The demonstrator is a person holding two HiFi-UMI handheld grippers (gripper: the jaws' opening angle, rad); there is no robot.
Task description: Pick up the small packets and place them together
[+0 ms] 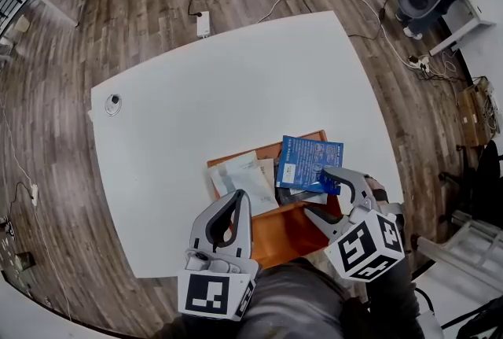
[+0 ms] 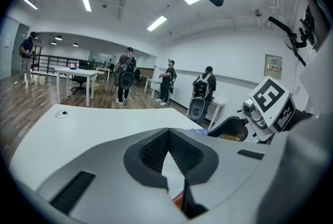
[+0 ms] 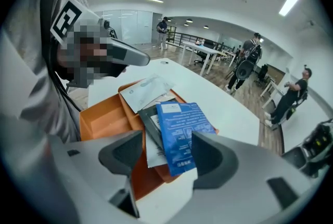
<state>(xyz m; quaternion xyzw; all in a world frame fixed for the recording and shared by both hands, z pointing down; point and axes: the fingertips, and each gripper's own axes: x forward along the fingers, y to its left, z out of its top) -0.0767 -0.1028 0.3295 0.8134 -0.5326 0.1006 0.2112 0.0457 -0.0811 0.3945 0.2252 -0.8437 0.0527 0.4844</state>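
An orange tray [image 1: 287, 233] sits near the front edge of the white table [image 1: 236, 93]. In it lie a white packet [image 1: 244, 178], a dark packet [image 3: 152, 123] and, over them, a blue packet [image 1: 309, 163]. My right gripper [image 1: 318, 192] hovers over the tray's right end. It is open, and the blue packet [image 3: 179, 134] shows between its spread jaws, lying flat and not gripped. My left gripper [image 1: 238, 197] hangs over the tray's left side by the white packet, its jaws closed tip to tip on nothing. In the left gripper view, the left gripper [image 2: 169, 137] has meeting pads.
A round cable grommet [image 1: 114, 103] sits at the table's far left. On the wooden floor beyond are a power strip [image 1: 203, 23] and cables. Several people [image 2: 126, 75] and other tables [image 2: 75, 75] stand in the room behind.
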